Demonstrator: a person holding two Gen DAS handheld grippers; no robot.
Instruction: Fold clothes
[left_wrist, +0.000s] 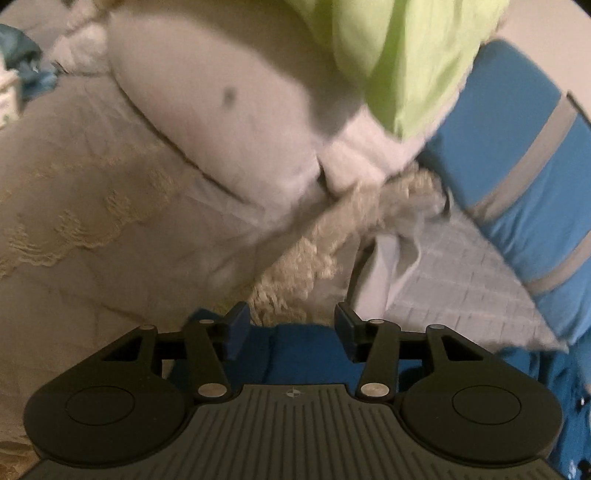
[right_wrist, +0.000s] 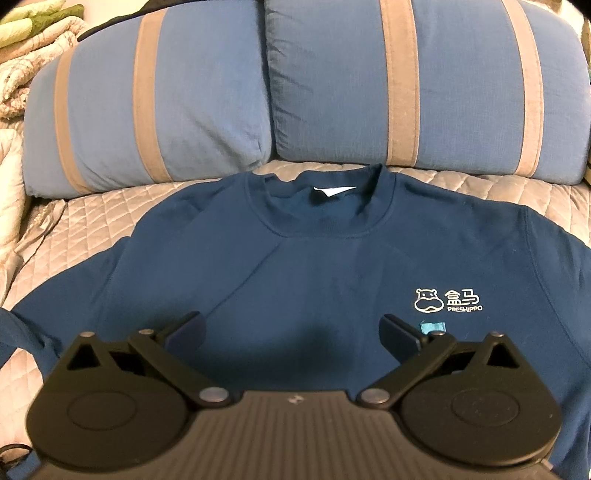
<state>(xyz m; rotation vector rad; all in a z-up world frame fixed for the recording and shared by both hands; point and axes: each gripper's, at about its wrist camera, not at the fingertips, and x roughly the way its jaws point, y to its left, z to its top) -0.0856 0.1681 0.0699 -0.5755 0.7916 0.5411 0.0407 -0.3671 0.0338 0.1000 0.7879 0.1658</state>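
Low in the right view, the right gripper (right_wrist: 291, 332) spreads wide over a smooth navy sweatshirt (right_wrist: 314, 266) lying flat mid-frame on a quilted cover (right_wrist: 103, 218); beyond it, striped blue pillows (right_wrist: 332, 81). The left gripper (left_wrist: 291, 326) gapes empty above blue cloth (left_wrist: 306, 354) at the bottom of the left view, near a shaggy fringe (left_wrist: 295, 273).

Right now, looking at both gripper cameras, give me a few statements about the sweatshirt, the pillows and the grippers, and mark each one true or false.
1. The navy sweatshirt lies front up with its collar toward the blue striped pillows. True.
2. The right gripper is clamped on the collar. False: its jaws are open above the chest, holding nothing.
3. A white hippo logo is printed on the chest. True.
4. The left gripper is shut on blue cloth. False: its jaws stand apart, with blue fabric only below them.
5. The sweatshirt rests on a bare wooden floor. False: it lies on a quilted cover.
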